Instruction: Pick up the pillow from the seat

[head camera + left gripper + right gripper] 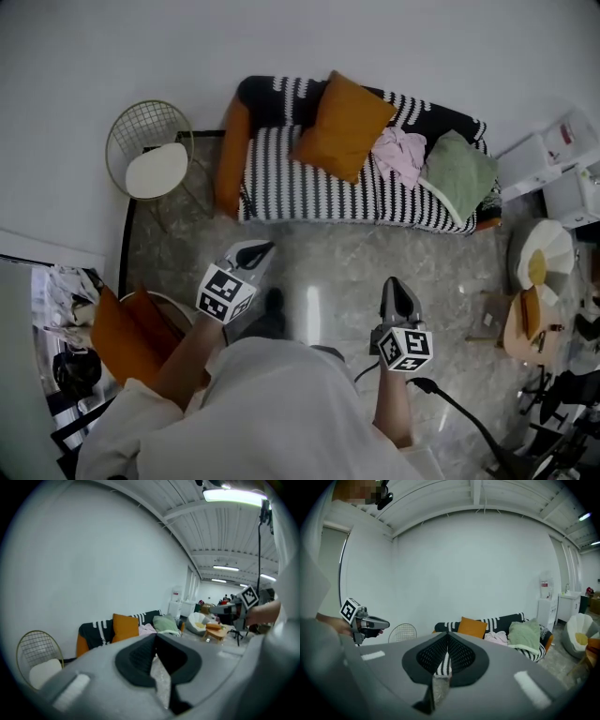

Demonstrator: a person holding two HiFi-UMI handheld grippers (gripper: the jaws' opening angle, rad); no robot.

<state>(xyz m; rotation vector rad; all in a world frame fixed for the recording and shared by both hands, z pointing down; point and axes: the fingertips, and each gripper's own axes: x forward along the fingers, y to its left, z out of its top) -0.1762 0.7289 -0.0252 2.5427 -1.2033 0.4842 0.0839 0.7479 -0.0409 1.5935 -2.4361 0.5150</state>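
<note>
Orange fabric, smooth and plump, is covering the square pillow (342, 125), which is leaning tilted against the backrest of the sofa (309, 187), left of the middle of the seat. The sofa is wearing a knitted-looking throw in black and white stripes, and its rounded orange arm is showing at the left end. Just right of the pillow a crumpled pink cloth (401, 153) is lying on the seat, and beside that a soft sage-green bundle (461, 173) is resting, possibly a folded blanket or a cushion; the head view is too coarse to settle which.

Both tools are hovering over the glossy, grey-veined stone floor (319, 272), well apart from the sofa. The left gripper (261, 249) is pointing toward the sofa's left end with its dark ribbed pads pressing together and nothing between them. The right gripper (397, 289) is aiming at the seat's middle, its mesh-textured pads likewise meeting on nothing.

Left of the sofa, a round gold wire chair (141, 127) is carrying a white oval seat pad. Two more orange cushions (127, 333) are sitting at the lower left, beside the person's light sleeve.
</note>
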